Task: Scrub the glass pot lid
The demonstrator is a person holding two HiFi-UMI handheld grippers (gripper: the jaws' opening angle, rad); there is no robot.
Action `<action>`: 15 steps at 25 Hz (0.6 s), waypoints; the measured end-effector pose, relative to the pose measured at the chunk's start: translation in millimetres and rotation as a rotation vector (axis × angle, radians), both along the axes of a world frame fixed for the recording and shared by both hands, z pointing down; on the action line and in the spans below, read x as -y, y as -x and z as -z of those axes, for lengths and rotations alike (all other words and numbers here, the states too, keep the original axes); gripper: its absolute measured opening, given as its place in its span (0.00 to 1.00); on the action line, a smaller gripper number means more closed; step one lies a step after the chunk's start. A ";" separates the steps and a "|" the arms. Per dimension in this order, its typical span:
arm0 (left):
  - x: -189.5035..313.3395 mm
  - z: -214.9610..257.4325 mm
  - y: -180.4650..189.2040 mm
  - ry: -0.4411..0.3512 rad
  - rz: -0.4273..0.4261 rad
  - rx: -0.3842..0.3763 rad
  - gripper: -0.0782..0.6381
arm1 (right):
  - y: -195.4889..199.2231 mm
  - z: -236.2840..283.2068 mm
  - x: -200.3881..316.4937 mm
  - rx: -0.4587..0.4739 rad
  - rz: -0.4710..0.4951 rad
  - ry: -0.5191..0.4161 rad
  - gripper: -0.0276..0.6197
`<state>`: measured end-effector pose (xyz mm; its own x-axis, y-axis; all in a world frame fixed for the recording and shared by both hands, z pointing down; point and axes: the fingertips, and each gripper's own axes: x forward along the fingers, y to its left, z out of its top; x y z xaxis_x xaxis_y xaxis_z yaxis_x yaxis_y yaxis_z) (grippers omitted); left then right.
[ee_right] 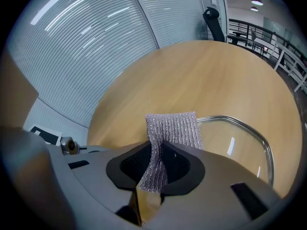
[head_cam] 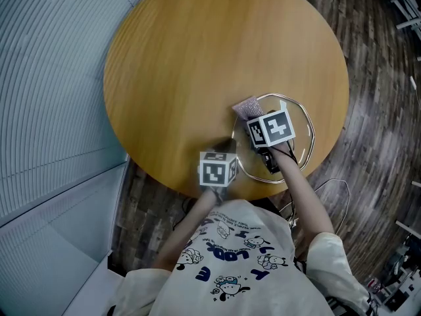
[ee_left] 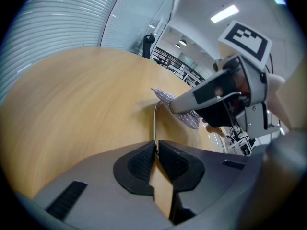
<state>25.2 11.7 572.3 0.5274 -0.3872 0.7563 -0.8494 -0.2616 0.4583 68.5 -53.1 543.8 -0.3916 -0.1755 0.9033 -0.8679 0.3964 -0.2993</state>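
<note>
The glass pot lid (head_cam: 308,128), round with a steel rim, lies flat on the wooden table near its right front edge. My left gripper (head_cam: 230,145) is at the lid's left side. In the left gripper view its jaws (ee_left: 156,147) are shut on the thin rim (ee_left: 155,121). My right gripper (head_cam: 254,119) is over the lid's far left part, shut on a silver mesh scrub cloth (head_cam: 248,106). In the right gripper view the cloth (ee_right: 170,128) sticks up from the jaws (ee_right: 156,163) and folds over the lid's rim (ee_right: 252,130).
The round wooden table (head_cam: 197,64) carries nothing else in view. Its edge runs just behind the lid, with dark plank floor (head_cam: 368,150) to the right and a ribbed glass wall (head_cam: 46,78) to the left.
</note>
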 end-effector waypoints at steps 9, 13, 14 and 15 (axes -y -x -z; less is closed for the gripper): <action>0.9 1.0 -1.9 -0.011 0.005 -0.005 0.15 | -3.2 0.1 6.6 0.020 -0.035 0.027 0.16; -0.8 -0.3 -1.7 -0.002 0.004 -0.003 0.15 | -4.0 -1.3 9.1 0.035 -0.046 0.043 0.16; -0.8 -1.0 -1.8 -0.001 0.004 -0.003 0.15 | -4.1 -2.1 10.0 0.035 -0.046 0.046 0.16; -1.0 -1.7 -2.0 0.000 0.004 -0.004 0.15 | -4.1 -3.0 10.8 0.035 -0.044 0.049 0.16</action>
